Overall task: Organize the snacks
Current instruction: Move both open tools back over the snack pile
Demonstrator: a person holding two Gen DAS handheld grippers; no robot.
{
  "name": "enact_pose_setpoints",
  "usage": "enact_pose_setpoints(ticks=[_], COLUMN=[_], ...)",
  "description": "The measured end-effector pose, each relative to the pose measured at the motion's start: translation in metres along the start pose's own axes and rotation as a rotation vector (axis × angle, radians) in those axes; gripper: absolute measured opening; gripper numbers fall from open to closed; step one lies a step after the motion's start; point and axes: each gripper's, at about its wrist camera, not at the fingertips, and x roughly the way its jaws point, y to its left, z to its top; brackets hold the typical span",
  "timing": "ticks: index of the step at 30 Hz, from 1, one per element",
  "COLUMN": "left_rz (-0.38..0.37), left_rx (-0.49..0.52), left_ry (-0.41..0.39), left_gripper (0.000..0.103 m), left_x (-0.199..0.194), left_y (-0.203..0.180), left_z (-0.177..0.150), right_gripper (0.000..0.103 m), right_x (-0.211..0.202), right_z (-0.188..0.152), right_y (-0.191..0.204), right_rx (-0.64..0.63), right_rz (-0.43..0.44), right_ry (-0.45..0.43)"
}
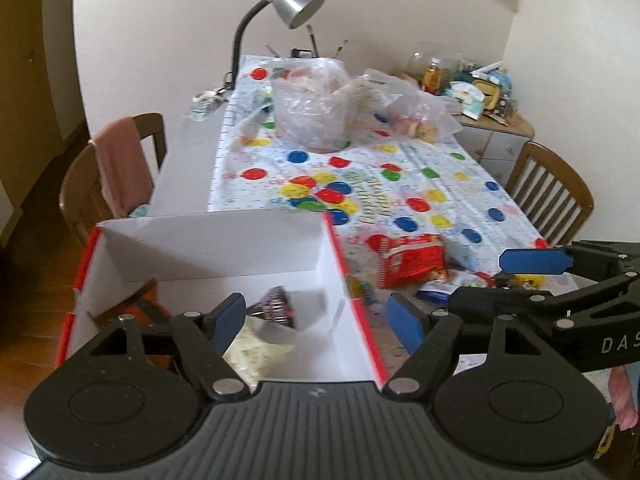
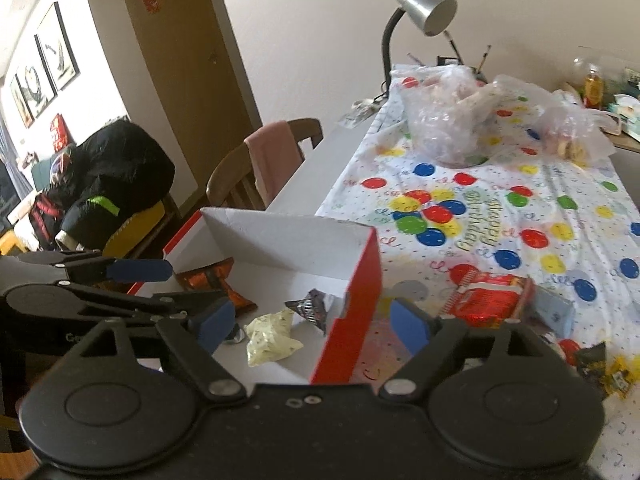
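Snacks mid-sort on a party-patterned tablecloth, with a red-sided, white-lined box parked at the table's near corner, presumably to take the packets within easy reach. Already inside: an orange wrapper, a pale yellow packet and a dark striped packet, lying loose on the box floor. Left outside, just beside the box's red wall: a red snack bag, a light blue packet and a few smaller wrappers, apparently next in line. Left gripper above the box, blue pads apart, nothing between them. Right gripper straddling the box's red wall from above, pads likewise apart and empty, so no packet in either grasp. Clear plastic bags of other food heaped at the far end beneath a silver desk lamp, well apart from the sorting. Likely stage: between drops, both tools free for the next pick from the loose pile beside the box.
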Motion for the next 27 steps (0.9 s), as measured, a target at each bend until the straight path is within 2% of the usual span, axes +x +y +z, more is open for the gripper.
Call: enact_pose_setpoints(ticks=[3,13,27], left_rz=[-0.012,-0.058,-0.122], left_rx=[0.003,-0.020,0.065], left_ry=[-0.005,0.041,0.152], left_gripper=[0.083,0.083,0.083], left_x=[0.004,0.035,0.095], left_y=[-0.020,-0.081,-0.151], left_z=[-0.002,-0.013,-0.028], right_gripper=[0.089,0.101,0.102], right_x=[-0.013,-0.047,-0.068], right_z=[-0.005,-0.028,-0.071], right_y=[-0.015,-0.076,-0.178], right_rx=[0.014,0.032,0.022], right_rz=[-0.008,-0.033,-0.124], right_ry=[-0.009,-0.012,0.080])
